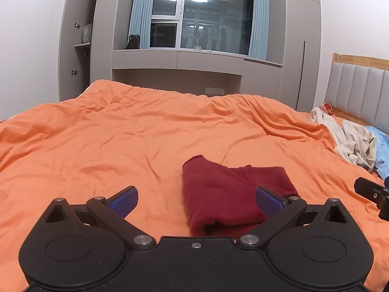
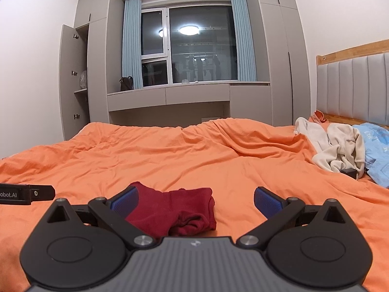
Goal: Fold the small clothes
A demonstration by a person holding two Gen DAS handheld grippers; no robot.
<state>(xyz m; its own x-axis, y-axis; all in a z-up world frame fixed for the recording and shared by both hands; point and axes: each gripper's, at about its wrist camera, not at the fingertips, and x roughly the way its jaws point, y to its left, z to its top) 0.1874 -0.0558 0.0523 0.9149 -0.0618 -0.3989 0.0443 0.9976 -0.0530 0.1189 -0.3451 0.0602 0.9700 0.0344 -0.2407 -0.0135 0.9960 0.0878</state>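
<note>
A small dark red garment [image 1: 226, 194] lies folded into a compact bundle on the orange duvet [image 1: 121, 136]. My left gripper [image 1: 197, 200] hovers just in front of it, open, blue pads spread wide, the right pad over the bundle's right edge. In the right wrist view the same red garment [image 2: 175, 211] sits low and left of centre. My right gripper [image 2: 195, 202] is open too, its left pad at the bundle's left edge, nothing held. The right gripper's black body [image 1: 372, 192] shows at the left view's right edge; the left gripper's body [image 2: 24, 193] shows at the right view's left edge.
A heap of cream clothes [image 2: 338, 148] and a light blue garment [image 2: 376, 153] lie by the padded headboard [image 2: 352, 90] at the right. Beyond the bed's far side stand grey cabinets, an open wardrobe door [image 2: 70, 80] and a dark window [image 2: 192, 48].
</note>
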